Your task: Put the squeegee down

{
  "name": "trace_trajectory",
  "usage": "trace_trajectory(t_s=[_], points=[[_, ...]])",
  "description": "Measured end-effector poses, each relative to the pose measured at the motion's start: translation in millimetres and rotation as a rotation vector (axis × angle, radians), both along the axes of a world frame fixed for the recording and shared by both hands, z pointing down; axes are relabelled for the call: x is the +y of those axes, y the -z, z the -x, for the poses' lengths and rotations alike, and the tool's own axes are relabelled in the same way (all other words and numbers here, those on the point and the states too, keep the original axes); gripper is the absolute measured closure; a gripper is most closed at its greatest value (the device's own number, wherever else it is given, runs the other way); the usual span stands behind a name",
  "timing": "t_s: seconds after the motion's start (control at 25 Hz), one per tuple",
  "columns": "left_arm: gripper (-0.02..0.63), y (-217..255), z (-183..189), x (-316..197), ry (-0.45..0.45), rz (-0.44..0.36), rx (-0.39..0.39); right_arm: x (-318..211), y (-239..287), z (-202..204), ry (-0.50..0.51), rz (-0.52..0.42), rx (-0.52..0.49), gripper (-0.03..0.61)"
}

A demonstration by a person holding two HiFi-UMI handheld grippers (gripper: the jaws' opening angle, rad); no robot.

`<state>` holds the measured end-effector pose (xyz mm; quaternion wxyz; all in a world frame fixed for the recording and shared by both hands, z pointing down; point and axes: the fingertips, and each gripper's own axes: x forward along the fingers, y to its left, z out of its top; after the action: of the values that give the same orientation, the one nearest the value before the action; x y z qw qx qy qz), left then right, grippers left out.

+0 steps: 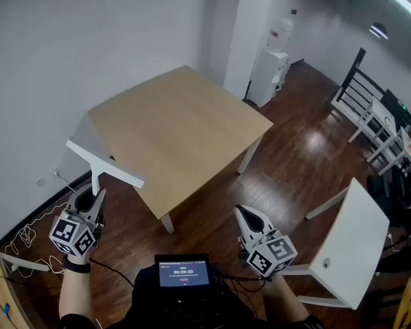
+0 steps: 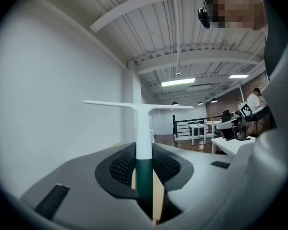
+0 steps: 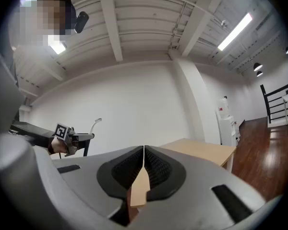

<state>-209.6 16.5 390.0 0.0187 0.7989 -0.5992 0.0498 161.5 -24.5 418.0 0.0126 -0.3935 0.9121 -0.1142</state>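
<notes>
The squeegee (image 1: 103, 164) is white, with a long T-shaped blade and a handle that turns dark green at its lower end. My left gripper (image 1: 90, 205) is shut on that handle and holds it upright, low at the left, just off the near left corner of the wooden table (image 1: 178, 129). In the left gripper view the squeegee (image 2: 143, 128) rises straight out between the closed jaws of the left gripper (image 2: 145, 176). My right gripper (image 1: 248, 219) hangs shut and empty off the table's near right edge. In its own view the right gripper (image 3: 143, 164) has its pads pressed together.
A white stool or small table (image 1: 353, 242) stands close at the right. A water dispenser (image 1: 270, 74) is against the far wall, and white chairs (image 1: 377, 125) stand at the far right. Cables (image 1: 27, 235) lie on the floor at the left. A small screen (image 1: 183, 273) sits at my chest.
</notes>
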Motion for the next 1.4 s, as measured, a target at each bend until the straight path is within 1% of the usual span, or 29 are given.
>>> trace_trajectory(t_s=[0.16,0.28,0.4,0.48,0.6,0.76,0.96,1.04,1.2,1.4], points=[[0.523,-12.2,9.5,-45.9,-0.003,0.031,-0.012,-22.3,3.9,5.2,0.011,0.003,-0.016,0.551],[0.525,-25.0,22.2,-91.8,-0.009,0.06,-0.04,-43.1,1.0,24.3,0.024,-0.005,0.013,0.551],[0.523,-49.0,41.0,-147.1,-0.022,0.103,-0.036,-70.5,-5.1,48.1,0.024,0.003,0.02,0.551],[0.523,-70.3,53.6,-188.7,-0.037,0.147,-0.037,-93.0,-8.5,61.7,0.012,0.016,0.024,0.551],[0.523,-114.7,72.3,-255.0,-0.057,0.242,-0.04,-128.2,-13.8,81.4,-0.007,0.038,0.037,0.551],[0.523,-191.9,88.8,-331.9,-0.094,0.393,-0.03,-174.3,-19.2,108.1,-0.036,0.057,0.06,0.551],[0.523,-291.7,90.0,-402.5,-0.14,0.585,-0.086,-218.2,-25.6,125.6,-0.085,0.093,0.066,0.551],[0.523,-328.4,91.0,-424.2,-0.146,0.655,-0.094,-232.2,-35.5,130.4,-0.103,0.116,0.074,0.551],[0.523,-387.2,98.6,-452.0,-0.125,0.784,-0.13,-253.9,-56.5,137.2,-0.134,0.162,0.085,0.551],[0.523,-434.3,91.6,-471.5,-0.14,0.878,-0.148,-267.8,-72.9,134.7,-0.169,0.204,0.095,0.551]])
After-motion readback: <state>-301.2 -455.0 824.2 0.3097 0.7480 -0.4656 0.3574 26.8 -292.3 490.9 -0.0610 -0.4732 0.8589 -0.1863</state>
